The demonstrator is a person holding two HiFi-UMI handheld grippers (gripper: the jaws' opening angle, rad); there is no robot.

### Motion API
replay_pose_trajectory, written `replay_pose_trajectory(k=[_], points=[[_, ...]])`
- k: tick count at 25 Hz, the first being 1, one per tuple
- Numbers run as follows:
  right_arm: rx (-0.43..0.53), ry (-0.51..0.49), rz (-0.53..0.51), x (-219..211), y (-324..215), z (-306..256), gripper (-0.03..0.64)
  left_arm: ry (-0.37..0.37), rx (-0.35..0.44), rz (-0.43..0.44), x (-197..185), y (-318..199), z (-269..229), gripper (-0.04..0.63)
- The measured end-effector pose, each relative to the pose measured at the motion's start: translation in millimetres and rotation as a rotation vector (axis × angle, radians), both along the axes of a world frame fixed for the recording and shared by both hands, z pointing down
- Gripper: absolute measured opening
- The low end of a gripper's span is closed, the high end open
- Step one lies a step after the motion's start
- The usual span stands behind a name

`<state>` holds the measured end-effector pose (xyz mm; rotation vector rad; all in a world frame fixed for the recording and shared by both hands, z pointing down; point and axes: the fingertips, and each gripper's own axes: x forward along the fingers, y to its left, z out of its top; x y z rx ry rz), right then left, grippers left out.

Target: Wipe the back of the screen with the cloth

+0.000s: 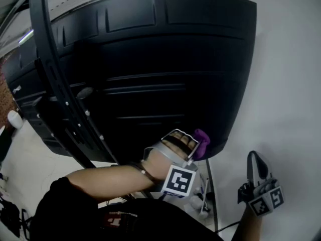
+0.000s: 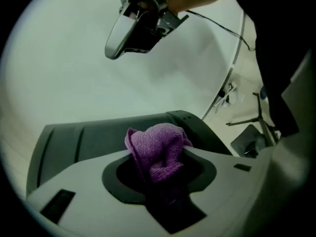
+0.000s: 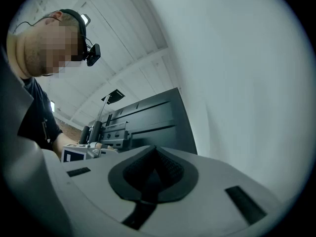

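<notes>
The big black back of the screen point(image 1: 150, 69) fills the head view, tilted, with ribbed panels. A purple cloth point(image 1: 201, 141) sits pinched in my left gripper point(image 1: 193, 145), pressed near the screen's lower right edge. In the left gripper view the cloth point(image 2: 159, 149) bulges out between shut jaws, with the screen's edge point(image 2: 89, 137) just behind it. My right gripper point(image 1: 256, 172) hangs at the lower right, away from the screen, jaws shut with nothing between them. From the right gripper view the screen back point(image 3: 148, 120) stands off to the left.
A black stand arm point(image 1: 60, 94) runs diagonally across the screen's left side. A pale wall point(image 1: 291, 84) lies close on the right. Thin metal legs and cables point(image 1: 208, 195) stand below the screen. A person's forearm point(image 1: 110, 177) reaches in from the lower left.
</notes>
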<state>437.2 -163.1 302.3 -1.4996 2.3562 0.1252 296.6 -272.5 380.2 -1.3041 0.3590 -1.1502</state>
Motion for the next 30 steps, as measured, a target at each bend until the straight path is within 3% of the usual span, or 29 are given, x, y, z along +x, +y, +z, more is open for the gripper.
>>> replay_pose_trajectory(k=[4, 8, 14, 21, 25, 30], points=[[-0.013, 0.009, -0.039, -13.5, -9.0, 2.5, 0.006, 0.087, -0.043, -0.130, -59.3, -15.8, 14.6, 0.158], [-0.024, 0.024, -0.067, -25.5, -23.0, 3.3, 0.006, 0.142, -0.038, -0.285, -111.5, -46.1, 7.7, 0.158], [-0.036, 0.045, -0.102, -43.9, -38.1, 1.9, 0.006, 0.234, -0.069, -0.363, -120.7, -60.9, -1.8, 0.158], [-0.048, 0.045, -0.101, -47.0, -34.1, 6.3, 0.006, 0.276, 0.019, -0.312, -96.0, -77.8, -10.3, 0.158], [-0.058, 0.042, -0.085, -39.8, -28.1, 11.2, 0.006, 0.329, 0.011, -0.256, -87.6, -69.7, -11.9, 0.158], [-0.064, 0.038, -0.071, -38.5, -29.8, 14.3, 0.006, 0.296, 0.002, -0.200, -59.4, -69.2, -8.5, 0.158]])
